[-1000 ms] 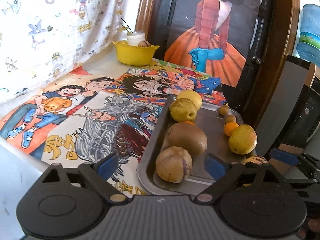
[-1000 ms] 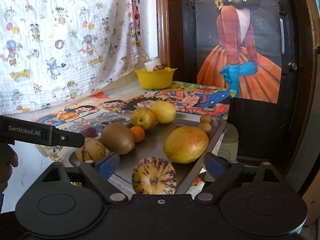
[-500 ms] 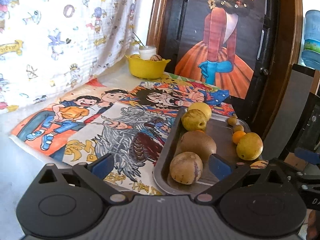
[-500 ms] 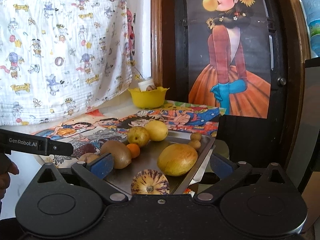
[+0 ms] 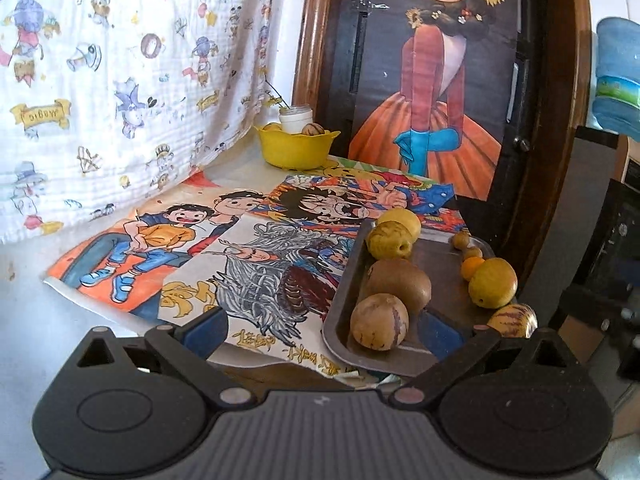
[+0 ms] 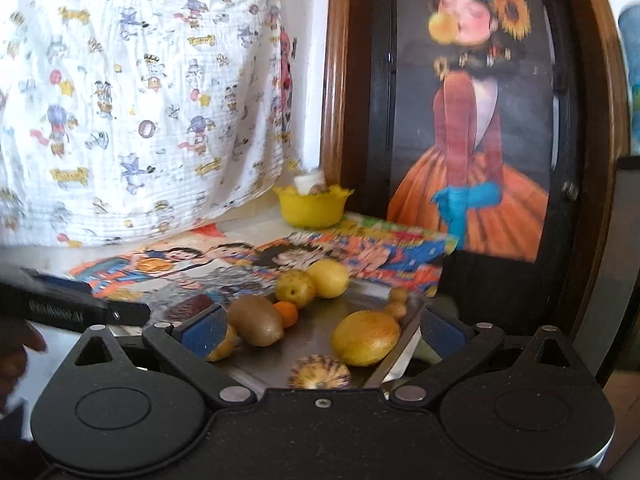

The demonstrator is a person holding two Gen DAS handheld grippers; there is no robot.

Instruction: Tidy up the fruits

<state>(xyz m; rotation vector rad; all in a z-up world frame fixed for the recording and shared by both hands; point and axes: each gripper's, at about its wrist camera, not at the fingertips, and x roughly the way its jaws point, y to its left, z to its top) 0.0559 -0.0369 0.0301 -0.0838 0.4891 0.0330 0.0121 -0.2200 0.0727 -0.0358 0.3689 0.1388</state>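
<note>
Fruit is sitting loose on a metal tray (image 5: 340, 300) at the right end of the table, over the edge of the painted posters (image 5: 256, 280). Going left to right in the left wrist view, the left gripper (image 5: 320, 330) is hanging wide open over the posters with nothing between its jaws, which have just been opening. Next come the striped tan fruit (image 5: 379, 322) at the tray's near rim, the brown kiwi (image 5: 400, 284) touching it from behind, then a wrinkled yellow fruit (image 5: 389, 240) with a smooth lemon-like one (image 5: 400, 220) just beyond. Across the bare middle of the tray a small orange (image 5: 472, 266) is lying against a yellow round fruit (image 5: 493, 282), and a striped yellow fruit (image 5: 513, 320) is sitting at the near right corner.

In the right wrist view the right gripper (image 6: 320, 330) is likewise standing fully spread and empty above the tray, its jaws also having just been opening.

The fruits are probably light and firm-skinned but round, so they are likely to roll or squirt out of a pinch. Taking each across its widest middle, pads on opposite sides, looks safest; the kiwi seems softer and is calling for a gentler squeeze. A yellow bowl (image 5: 296, 146) is waiting at the back.
</note>
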